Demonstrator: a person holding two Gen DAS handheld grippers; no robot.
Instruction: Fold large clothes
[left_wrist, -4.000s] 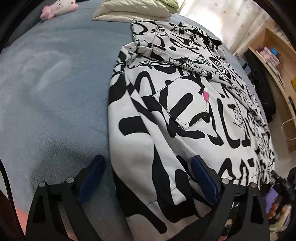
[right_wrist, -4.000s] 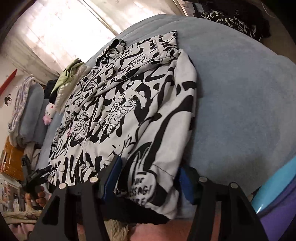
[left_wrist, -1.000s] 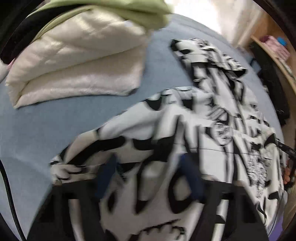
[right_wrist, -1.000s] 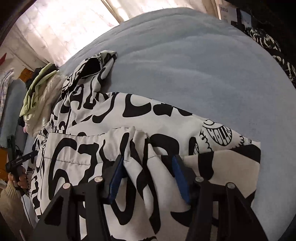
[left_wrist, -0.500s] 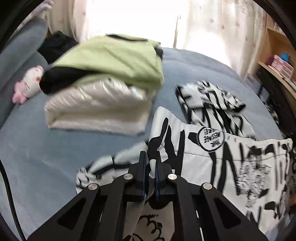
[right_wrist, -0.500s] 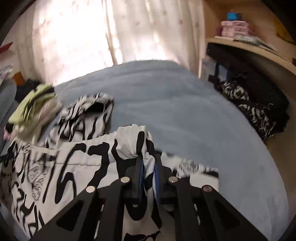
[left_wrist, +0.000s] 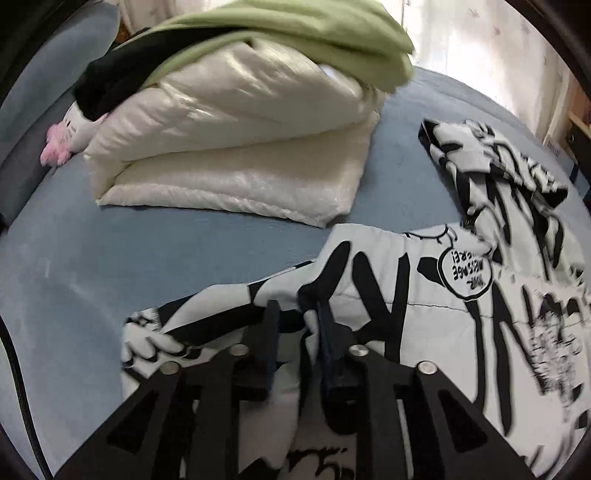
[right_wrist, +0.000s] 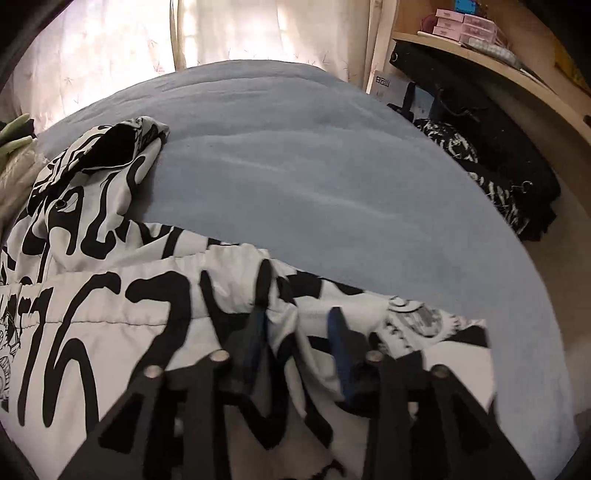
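A black-and-white printed hooded jacket (left_wrist: 424, 302) lies folded on the blue bed (left_wrist: 110, 258), its hood (left_wrist: 491, 166) at the far right. My left gripper (left_wrist: 298, 328) sits low over the jacket's near left edge. Its jaws are opening, and a ridge of the fabric stands loose between the blue pads. In the right wrist view the same jacket (right_wrist: 110, 306) covers the lower left and its hood (right_wrist: 107, 147) lies beyond. My right gripper (right_wrist: 297, 328) is over the jacket's right end. Its jaws are opening too, with a fold of cloth between the fingers and not pinched.
A folded cream quilted garment (left_wrist: 240, 155) with a green one (left_wrist: 295, 33) on top lies just beyond the jacket. A pink-and-white plush toy (left_wrist: 62, 144) is at far left. Right of the bed (right_wrist: 332, 166) are dark clothes (right_wrist: 498, 177) and a wooden shelf (right_wrist: 480, 48).
Half a second ago both grippers were shut on folds of the jacket. Now their jaws have parted and the cloth lies slack between them. Both views have tipped down toward the bed.
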